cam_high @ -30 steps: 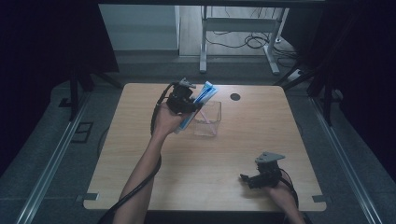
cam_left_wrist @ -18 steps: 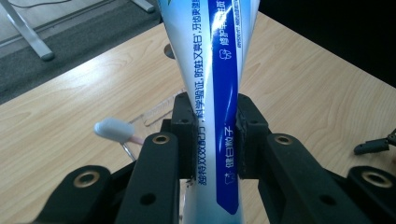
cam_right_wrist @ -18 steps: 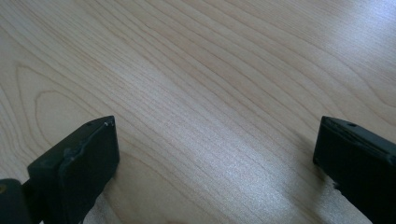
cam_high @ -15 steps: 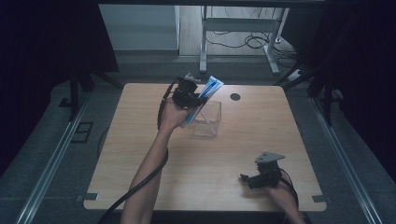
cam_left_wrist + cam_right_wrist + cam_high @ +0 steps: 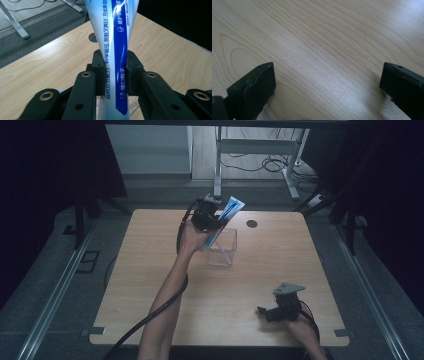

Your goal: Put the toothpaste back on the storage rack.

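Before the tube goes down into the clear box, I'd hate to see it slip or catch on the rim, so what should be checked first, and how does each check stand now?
1. Grip: the left tool is shut on the toothpaste tube, pads on both sides. Ok.
2. Tube aimed at the box: its lower end points toward the clear box, apparently reaching inside. Ok.
3. Box contents: a thin pink stick seems to lean inside; whether it blocks the way, cannot tell.
4. Box steadiness: it stands upright on the table, held by nothing. Cannot tell if it will stay put.
5. Right tool: open, low over the table's near right, well away from the box. Ok.
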### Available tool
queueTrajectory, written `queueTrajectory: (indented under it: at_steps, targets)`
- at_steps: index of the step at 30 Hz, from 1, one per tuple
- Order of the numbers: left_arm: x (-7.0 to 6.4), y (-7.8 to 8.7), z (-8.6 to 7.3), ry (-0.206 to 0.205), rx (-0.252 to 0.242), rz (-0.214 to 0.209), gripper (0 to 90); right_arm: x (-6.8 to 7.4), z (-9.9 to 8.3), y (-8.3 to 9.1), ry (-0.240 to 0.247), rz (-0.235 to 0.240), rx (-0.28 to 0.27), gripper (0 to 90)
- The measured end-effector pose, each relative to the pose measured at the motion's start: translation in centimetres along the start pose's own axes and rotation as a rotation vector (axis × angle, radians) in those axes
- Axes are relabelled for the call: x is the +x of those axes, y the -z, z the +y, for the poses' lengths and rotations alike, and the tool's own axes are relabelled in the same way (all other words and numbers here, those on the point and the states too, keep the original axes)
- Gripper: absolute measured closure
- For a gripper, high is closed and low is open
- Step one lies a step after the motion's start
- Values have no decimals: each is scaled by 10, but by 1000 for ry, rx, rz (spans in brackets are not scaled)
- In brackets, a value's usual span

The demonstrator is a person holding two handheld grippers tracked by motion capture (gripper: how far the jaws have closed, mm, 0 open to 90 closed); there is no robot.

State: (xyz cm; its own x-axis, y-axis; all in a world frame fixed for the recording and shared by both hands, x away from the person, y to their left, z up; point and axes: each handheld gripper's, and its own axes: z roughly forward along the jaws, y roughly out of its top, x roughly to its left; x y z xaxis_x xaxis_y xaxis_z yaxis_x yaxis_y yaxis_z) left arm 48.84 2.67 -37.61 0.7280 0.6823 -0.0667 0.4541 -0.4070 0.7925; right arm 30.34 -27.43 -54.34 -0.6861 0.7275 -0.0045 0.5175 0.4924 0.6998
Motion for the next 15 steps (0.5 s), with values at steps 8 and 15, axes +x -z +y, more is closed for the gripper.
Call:
queueTrajectory:
  at_steps: [8, 15]
  targets:
    - [-1, -14, 6, -47, -22, 0, 738, 0, 0, 0, 0, 0, 0, 1]
    - [-2, -25, 12, -74, -40, 10, 738, 0, 0, 0, -1, 1, 0, 1]
